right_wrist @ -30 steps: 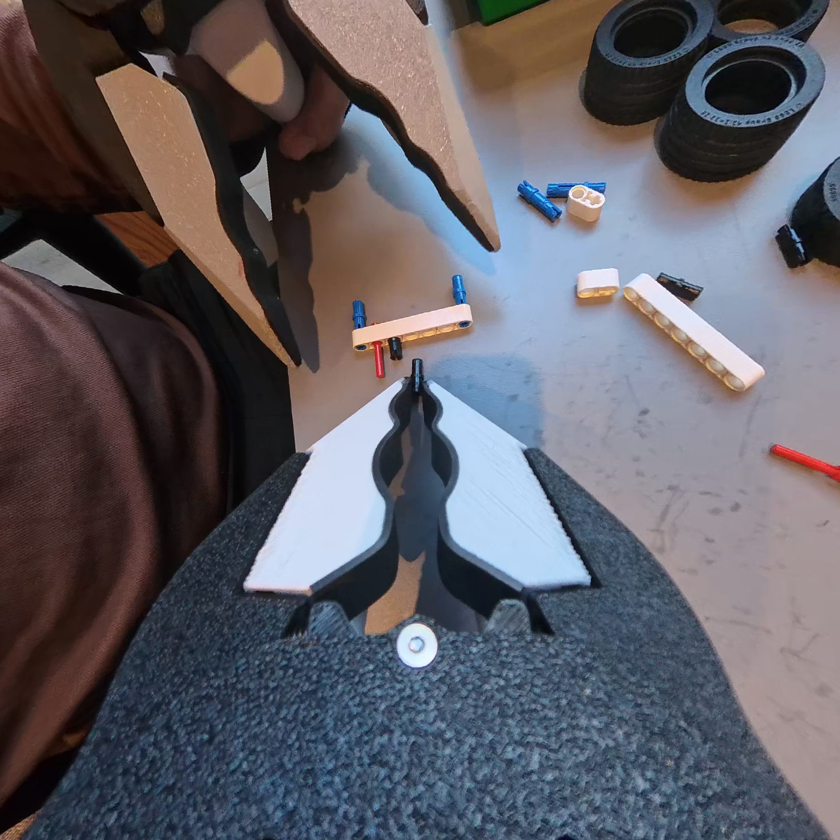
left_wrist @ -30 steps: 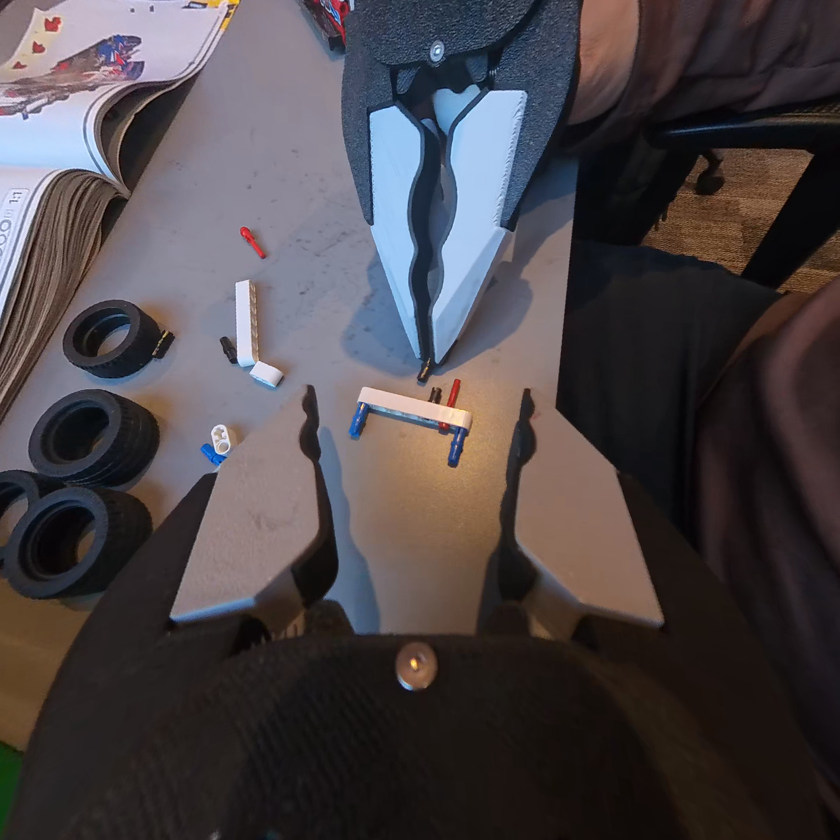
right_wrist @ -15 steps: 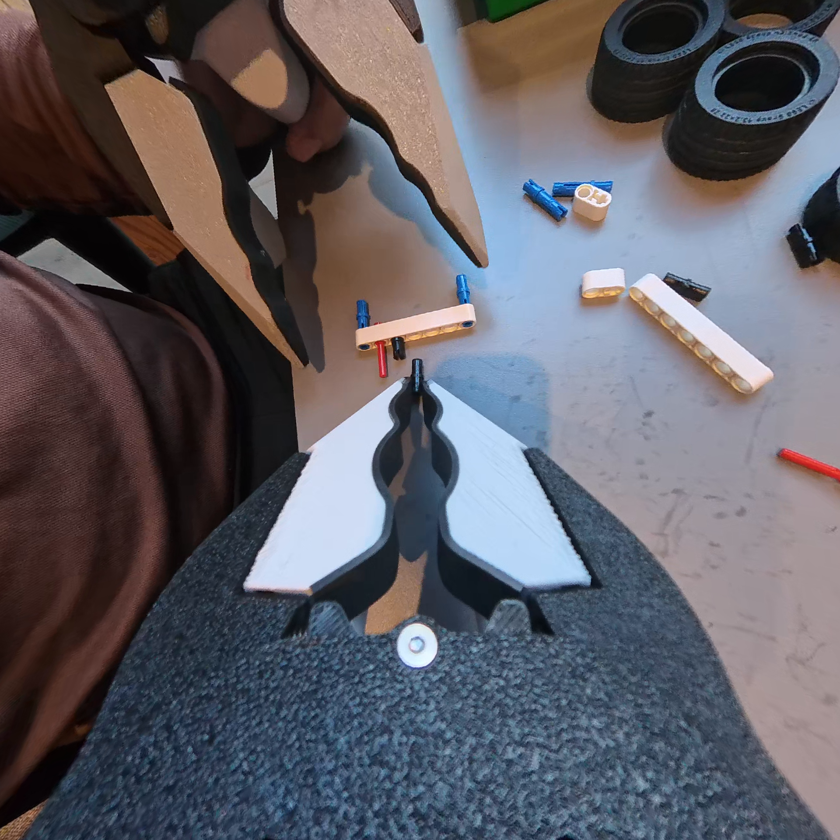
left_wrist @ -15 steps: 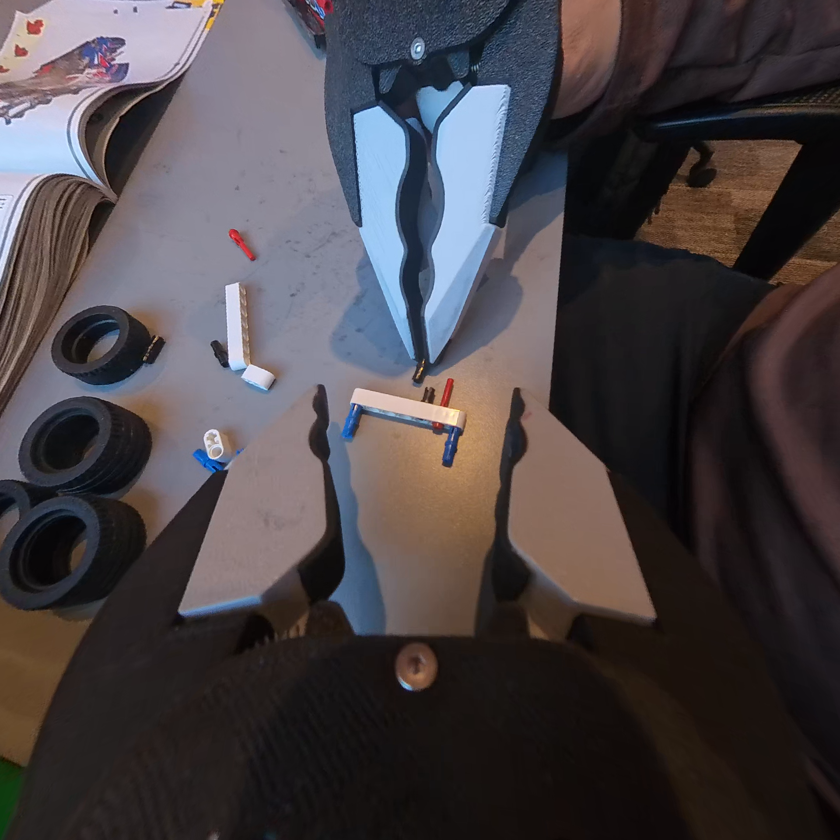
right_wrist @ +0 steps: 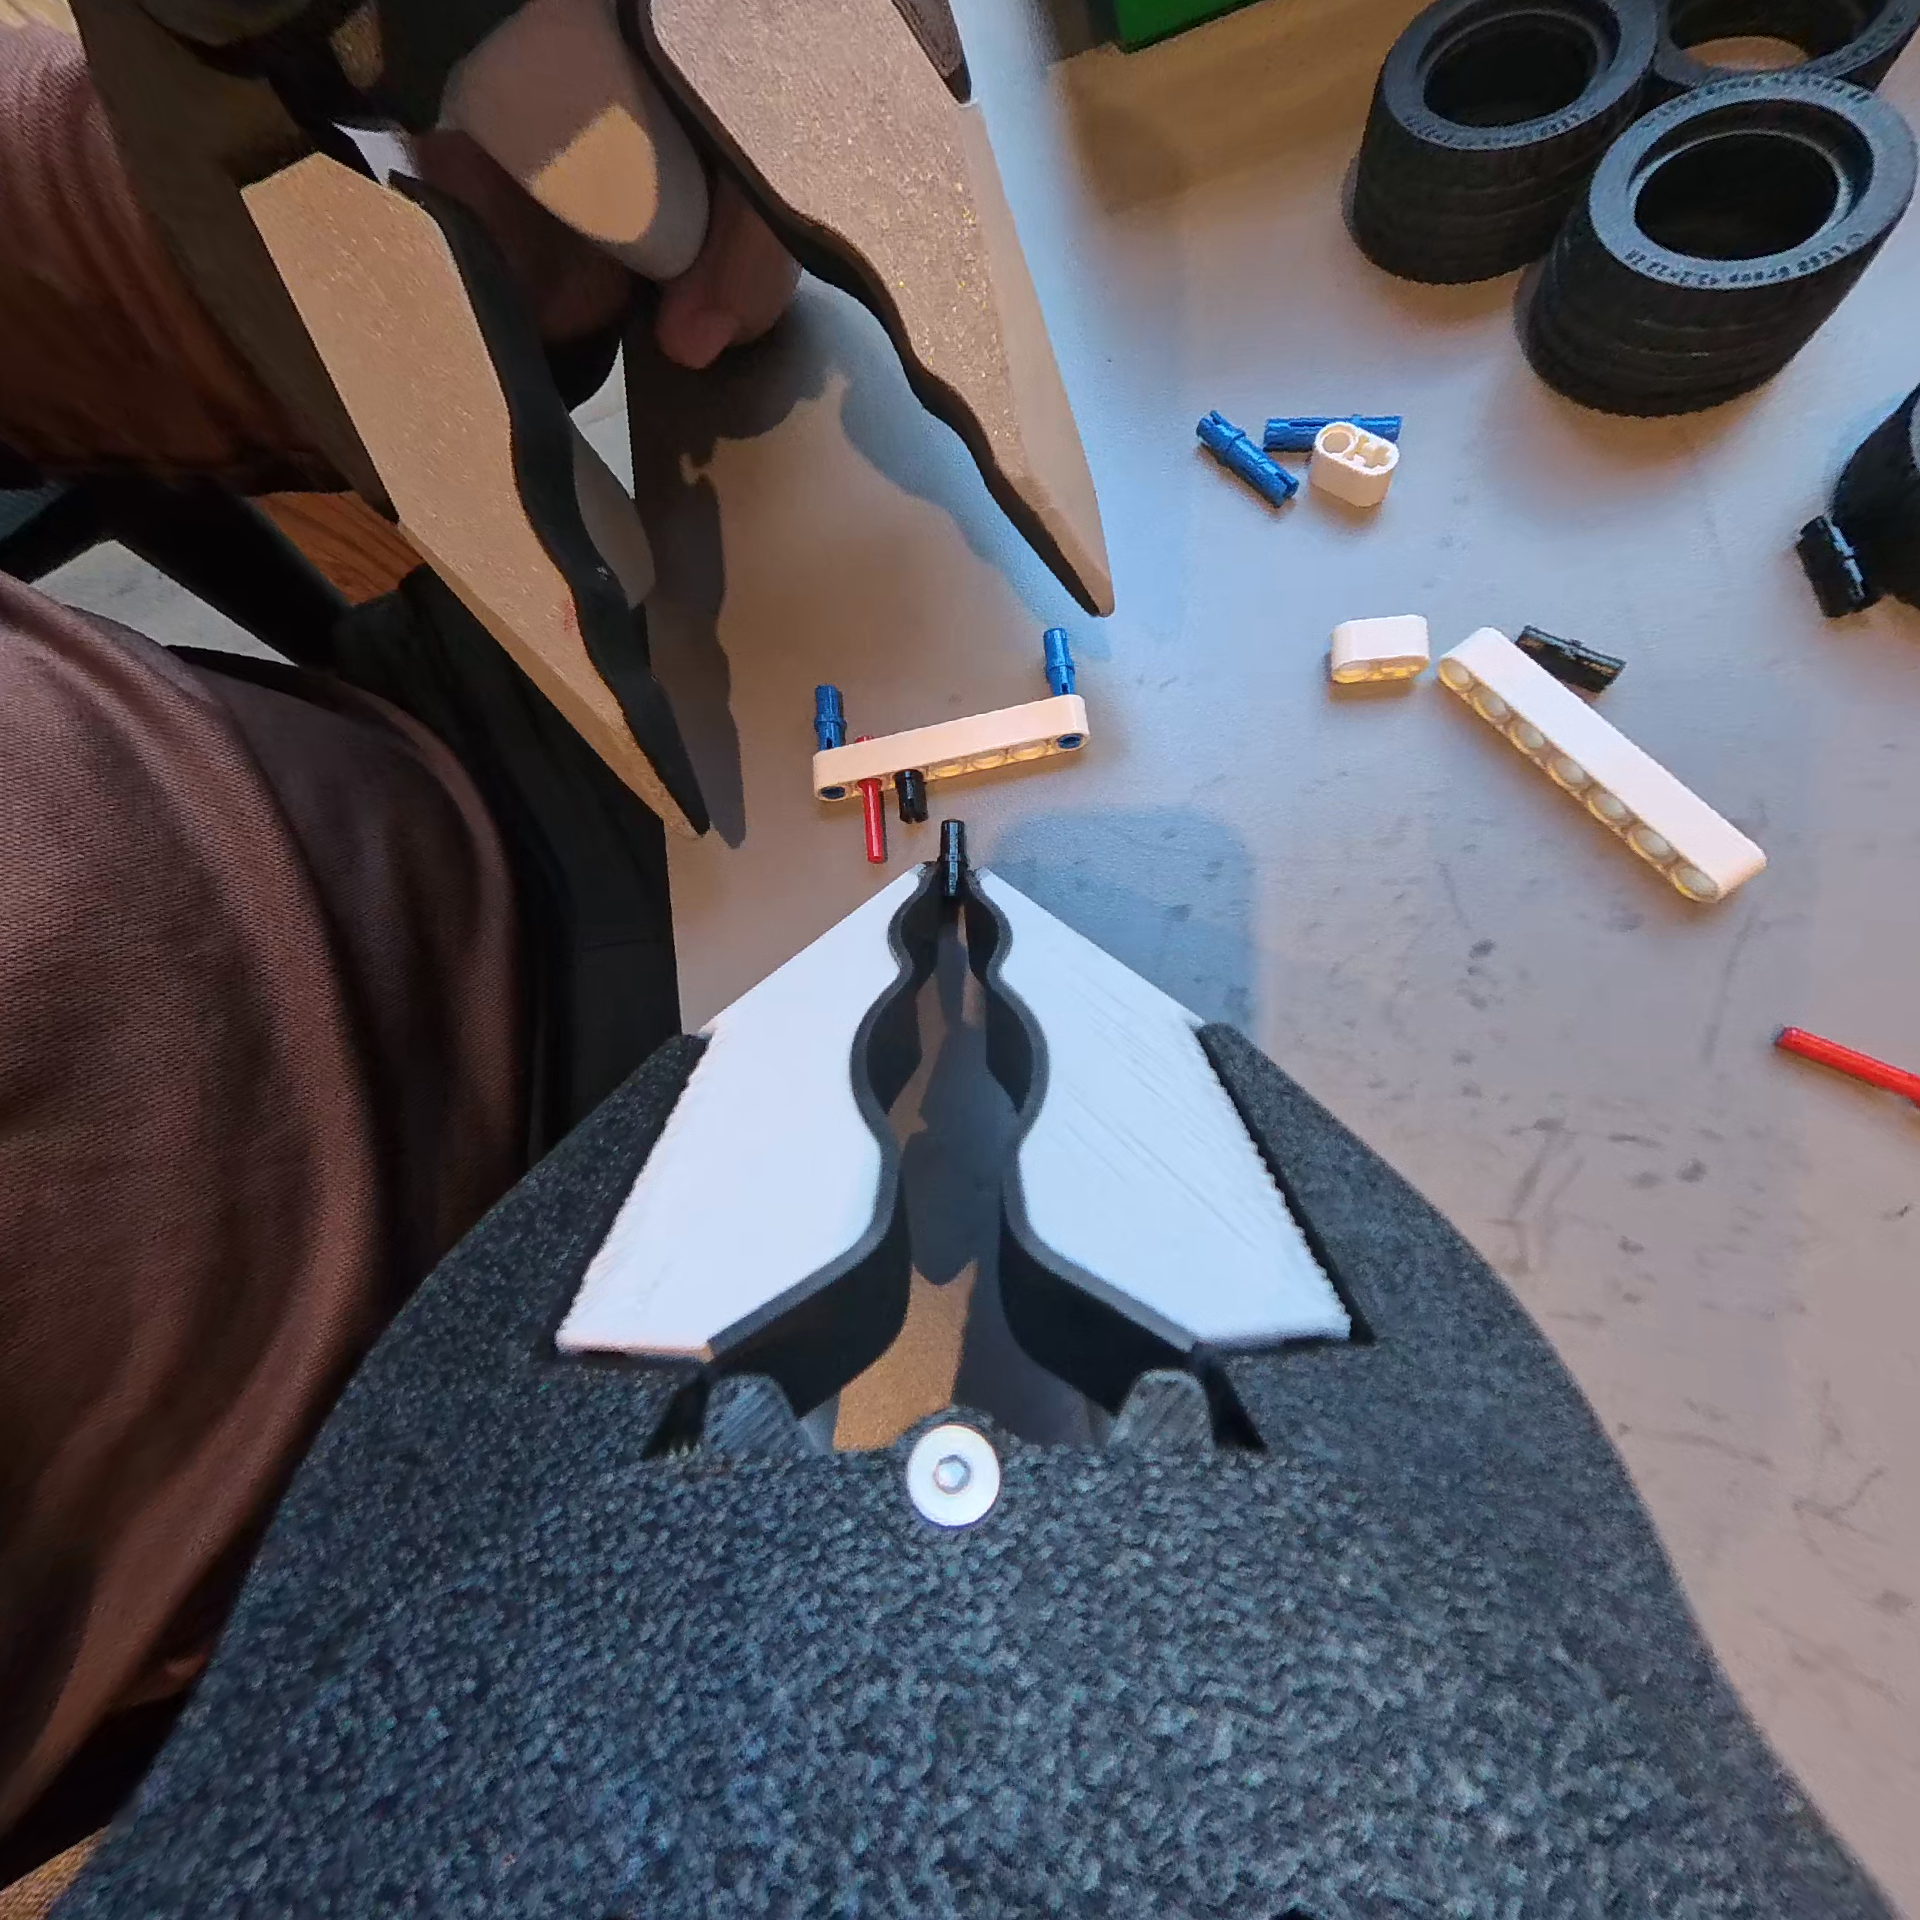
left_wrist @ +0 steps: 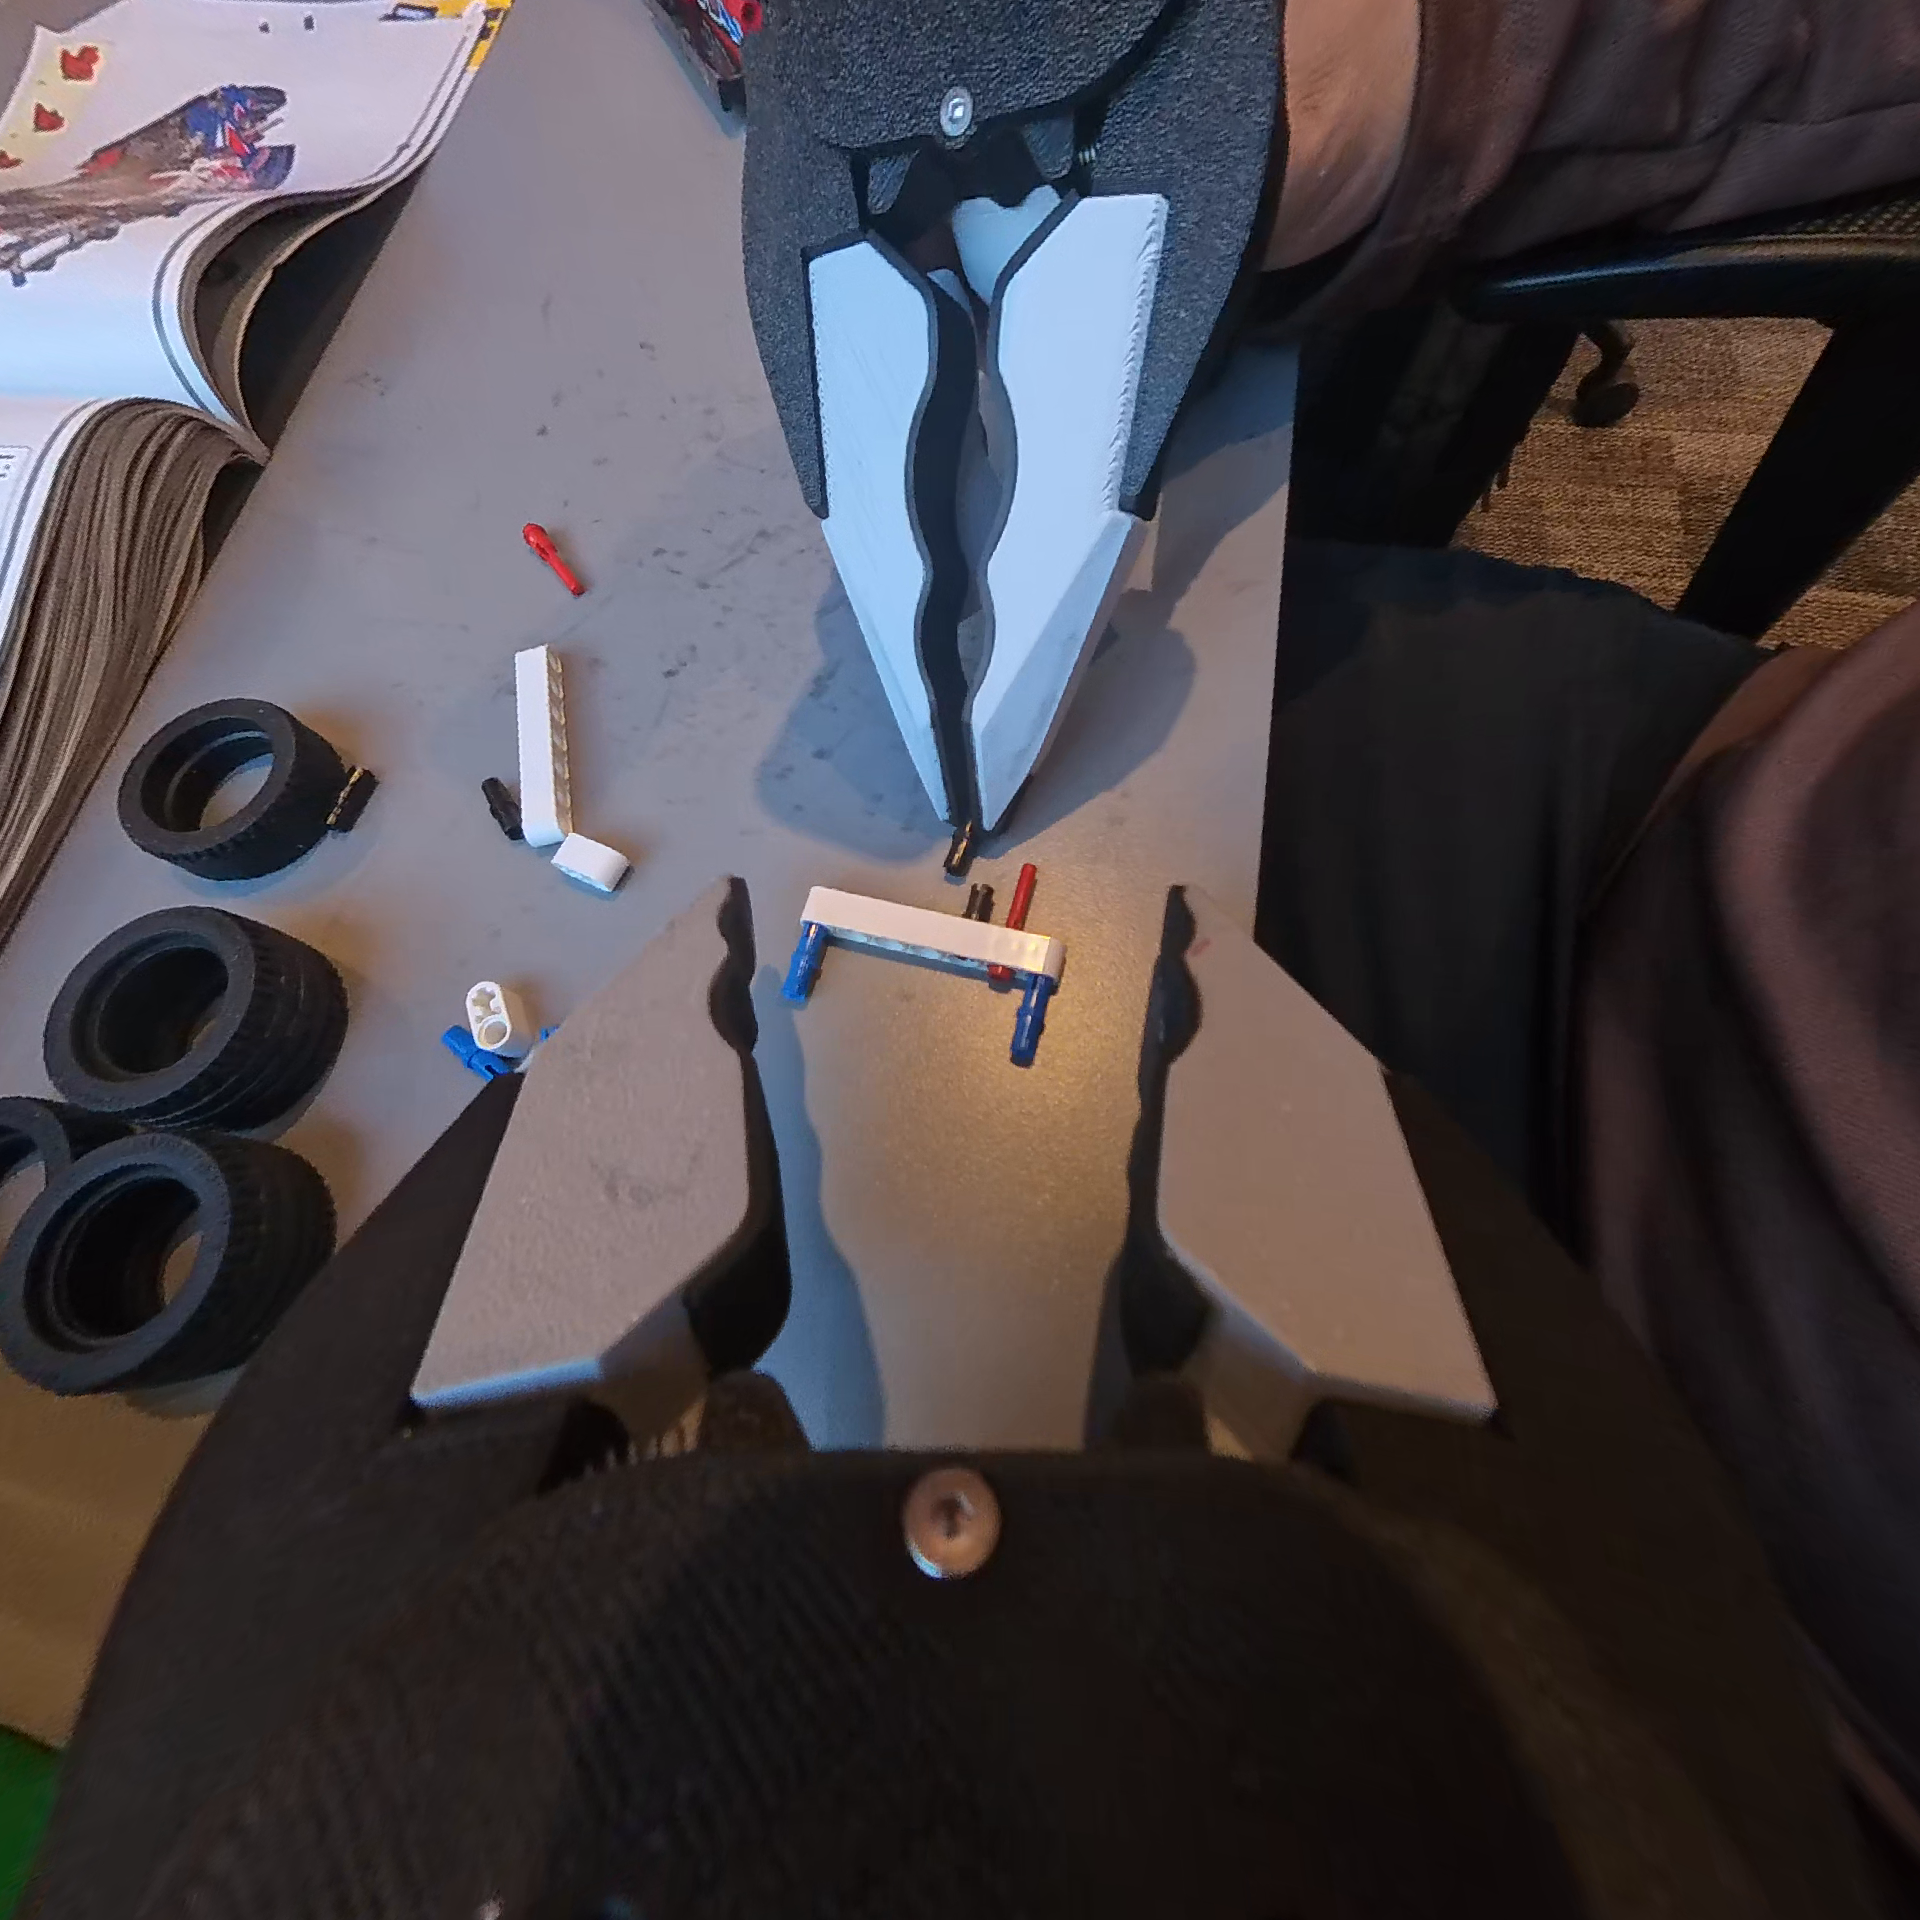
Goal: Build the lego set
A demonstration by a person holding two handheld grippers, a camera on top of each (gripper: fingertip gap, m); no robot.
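Lego white holed beam (right_wrist: 950,750), ribbed black pin (right_wrist: 951,855) pinched in right gripper (right_wrist: 950,883)

Four black tyres (left_wrist: 231,776) lay along the table's (left_wrist: 644,343) left edge. There were two long white beams: one loose (left_wrist: 543,746), one (left_wrist: 930,932) fitted with pins. Two short white pieces showed, a small beam (left_wrist: 590,863) and a connector (left_wrist: 497,1016). Blue pins numbered four: two on the fitted beam (right_wrist: 1057,661), two loose (right_wrist: 1245,458). Two red axles (left_wrist: 554,544) appeared, and four black pins (right_wrist: 951,858). One open instruction booklet (left_wrist: 125,249) sat at the far left corner.
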